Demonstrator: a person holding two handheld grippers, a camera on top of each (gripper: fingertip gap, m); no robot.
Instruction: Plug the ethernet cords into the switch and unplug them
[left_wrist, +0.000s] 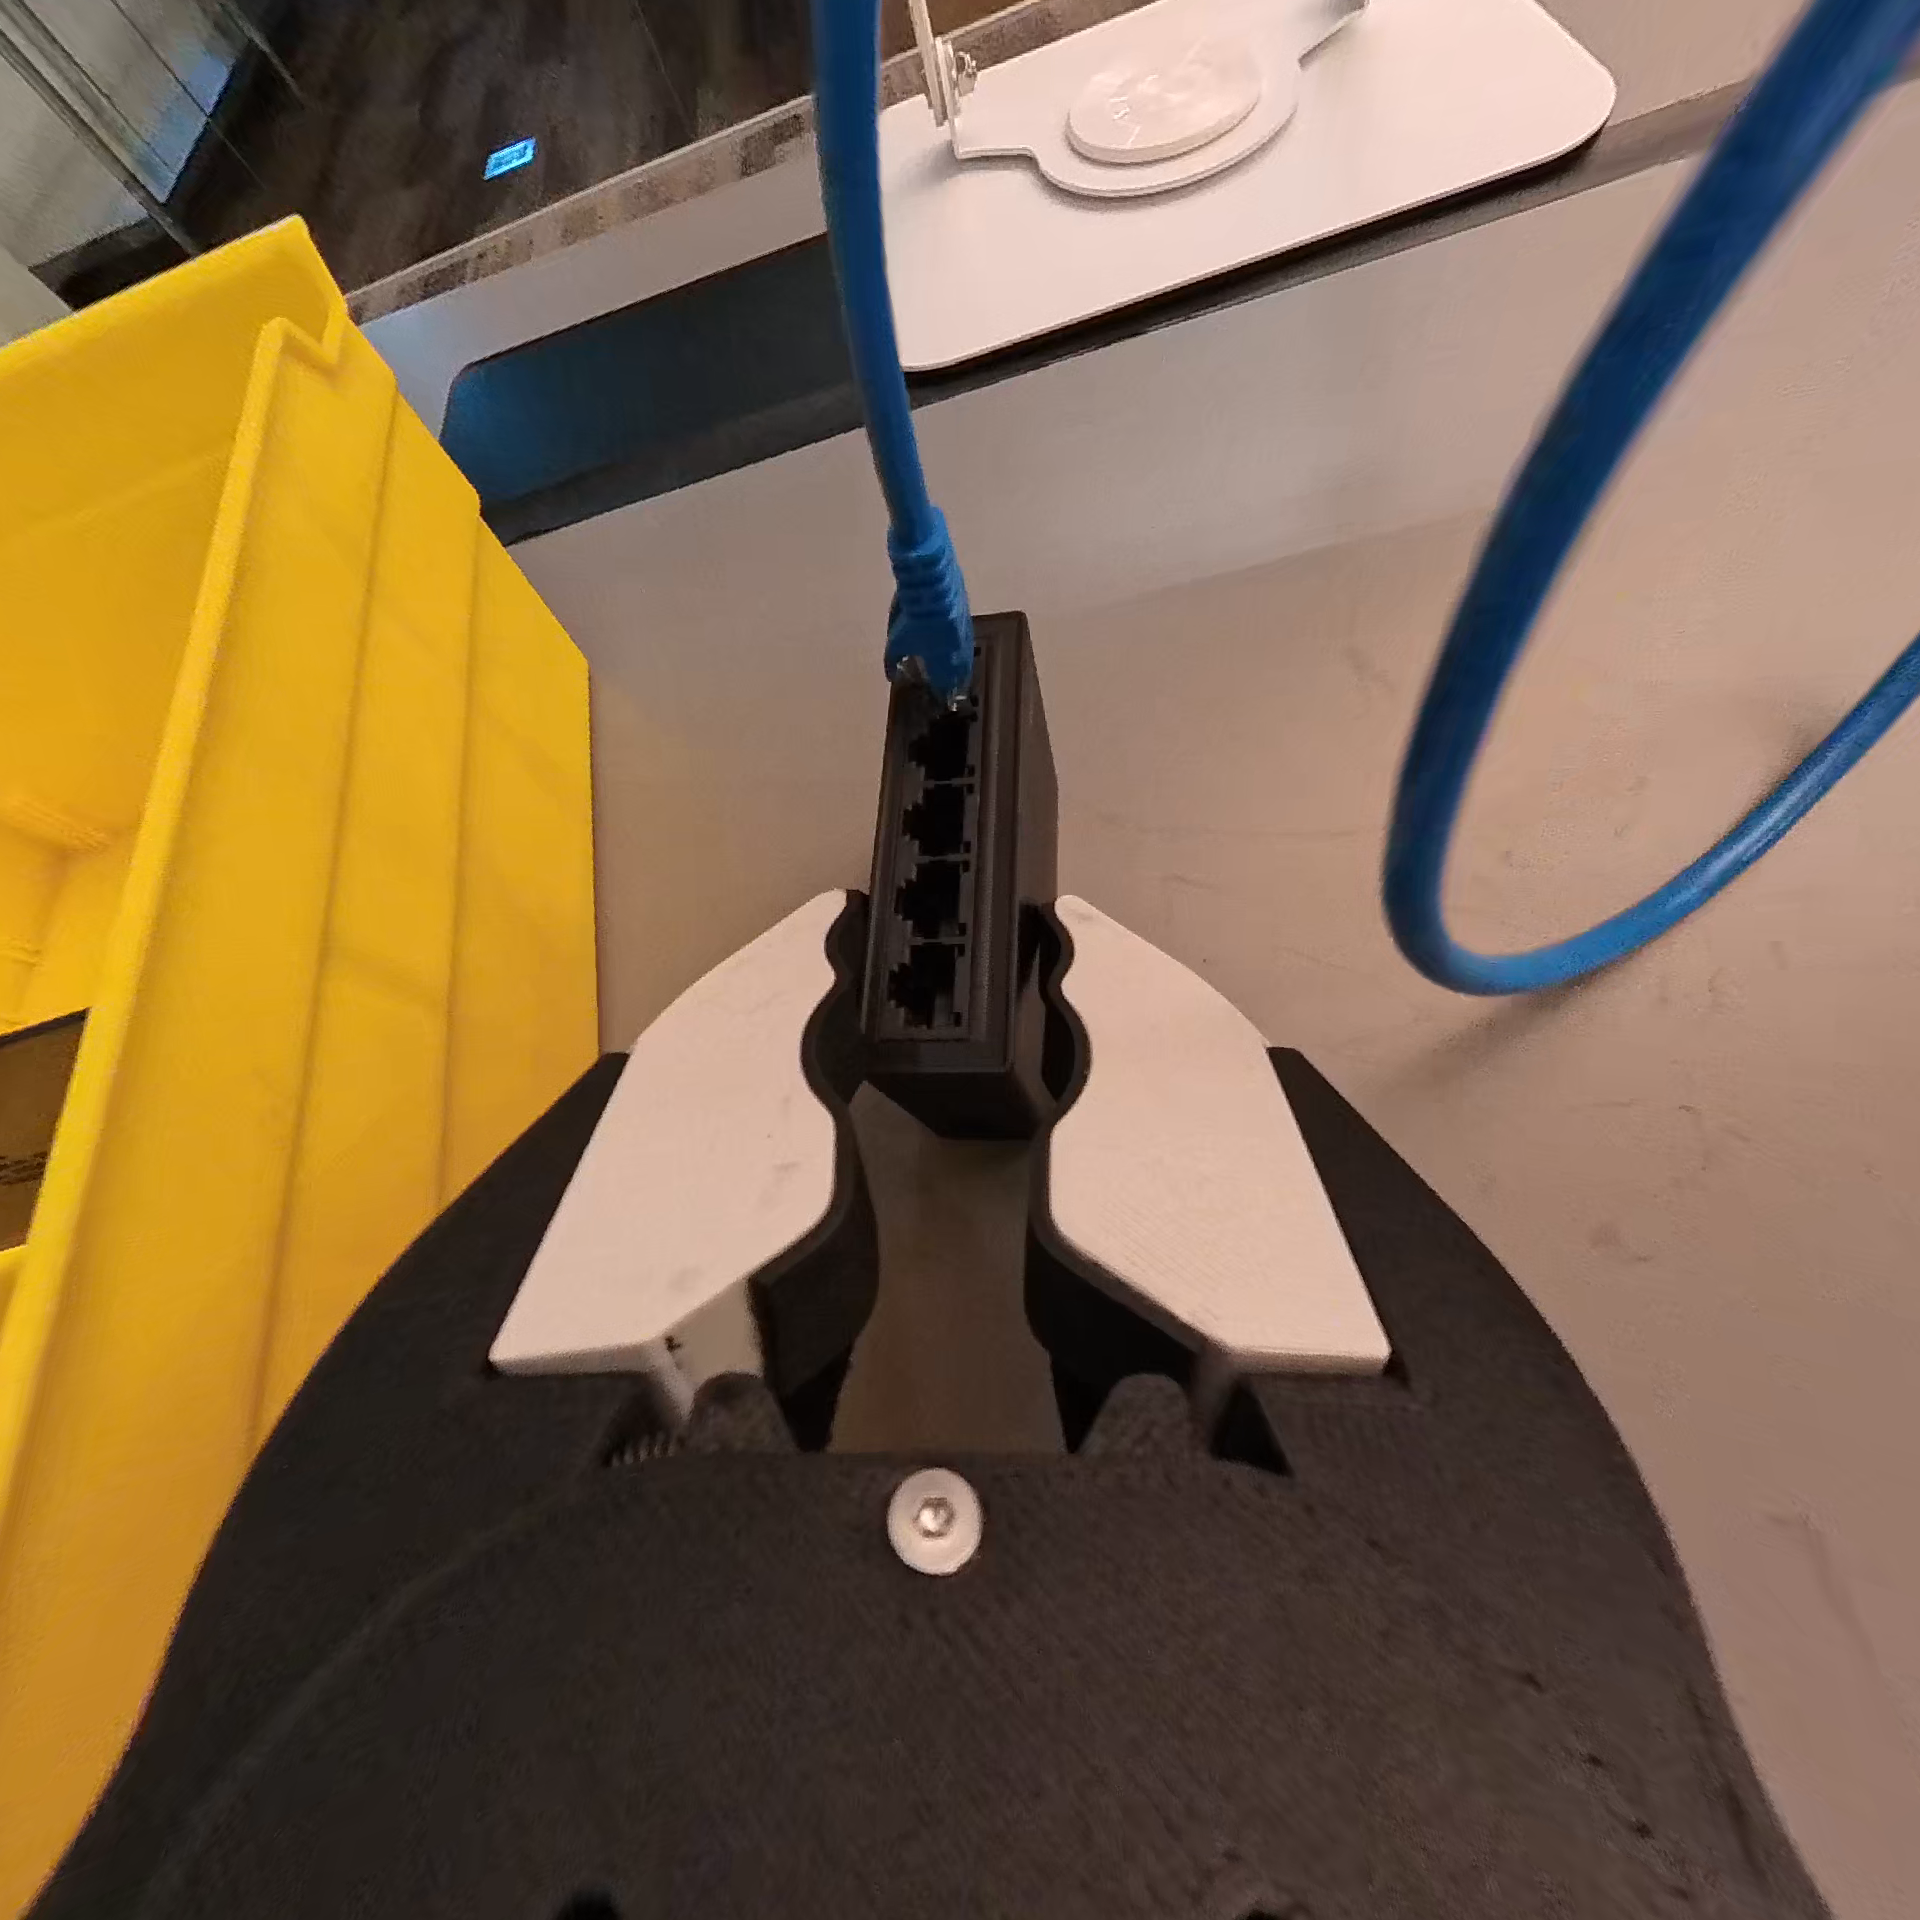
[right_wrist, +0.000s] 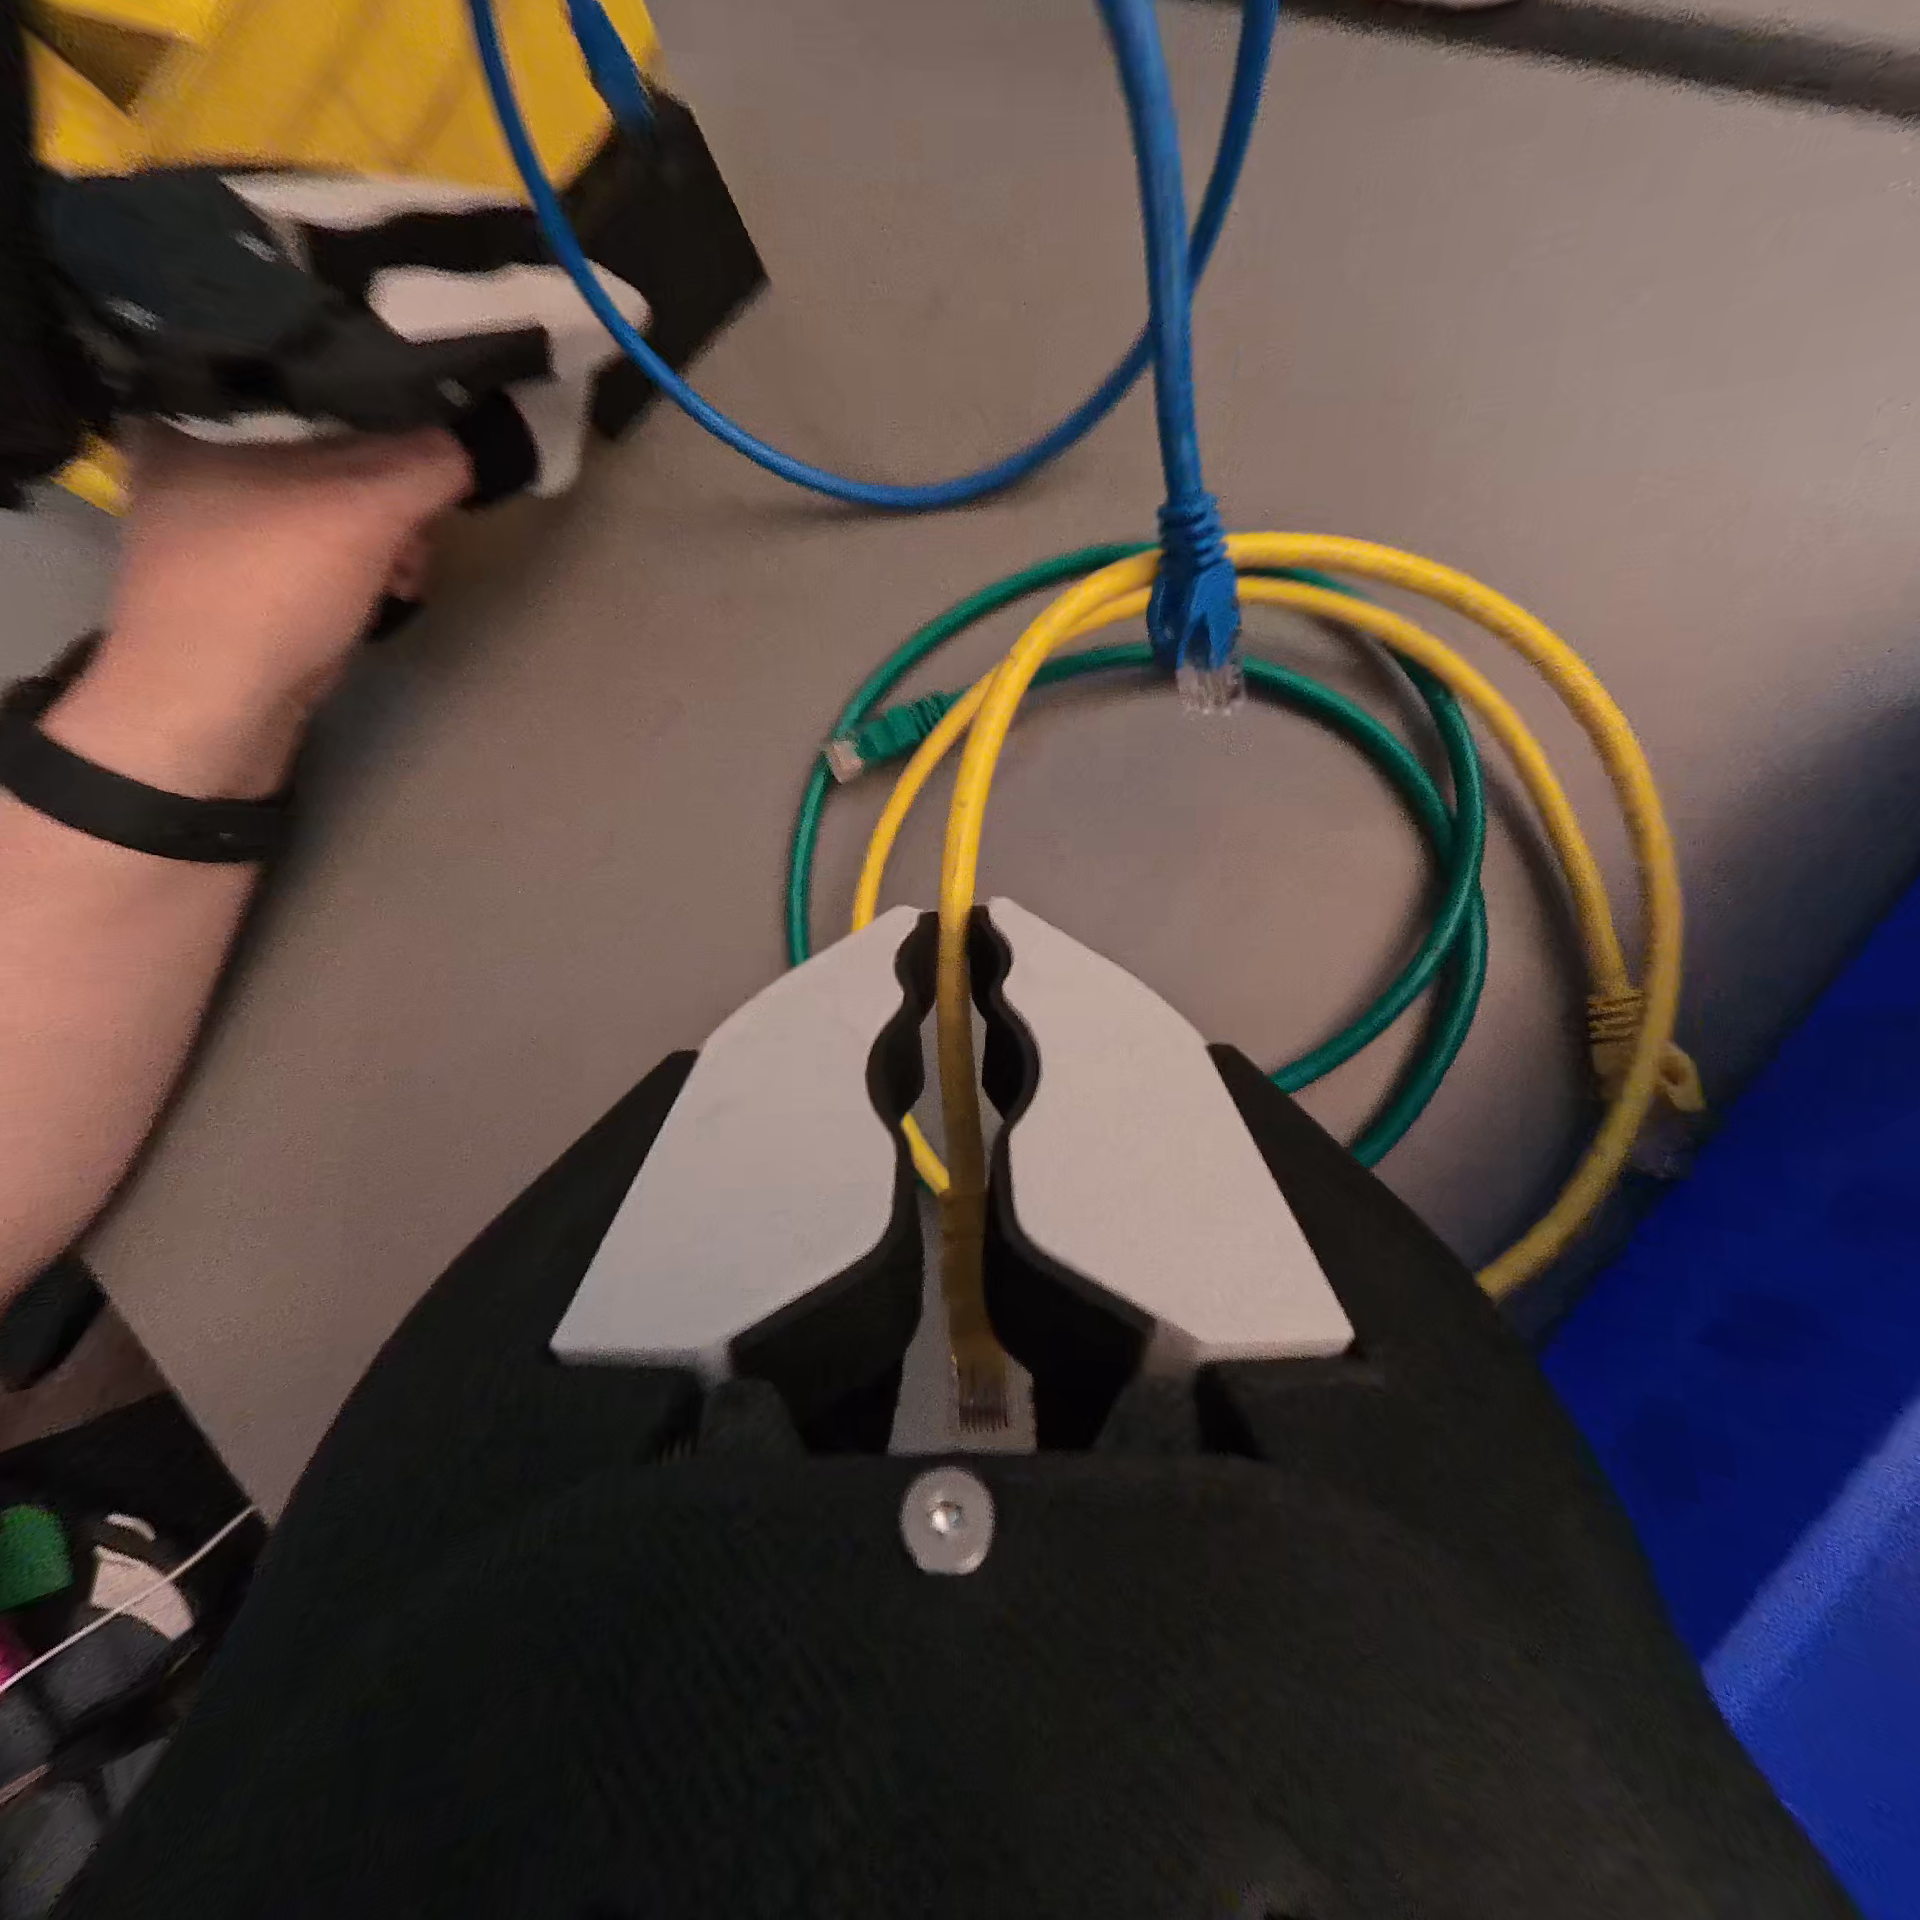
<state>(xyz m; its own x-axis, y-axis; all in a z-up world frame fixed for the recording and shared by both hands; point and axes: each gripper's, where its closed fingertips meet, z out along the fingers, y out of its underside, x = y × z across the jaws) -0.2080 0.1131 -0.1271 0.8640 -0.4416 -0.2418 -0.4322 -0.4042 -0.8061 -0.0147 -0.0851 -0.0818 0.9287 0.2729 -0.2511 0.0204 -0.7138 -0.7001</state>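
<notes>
Right now the left gripper (left_wrist: 945, 914) is pinched on the near end of the black switch (left_wrist: 961, 862), holding it off the grey table (left_wrist: 1351, 727) with its row of ports facing up toward the camera. A blue cord (left_wrist: 868, 312) is plugged into the far port, its plug (left_wrist: 930, 613) seated there, and its free end (right_wrist: 1200, 623) dangles over the coiled cords. The right gripper (right_wrist: 956, 920) is closed on the yellow cord (right_wrist: 961, 831), whose plug (right_wrist: 982, 1361) lies back between the fingers, pointing toward the camera. A green cord (right_wrist: 1455, 831) lies coiled on the table, with the rest of the yellow one looped over it. The step in hand looks like bringing the yellow plug to an open port. Held this way it faces the wrong way, so it probably wants regripping or turning first. Keep the switch steady, line the clip up with the port notch, and push straight in. Watch that the blue loop does not snag the plug.
</notes>
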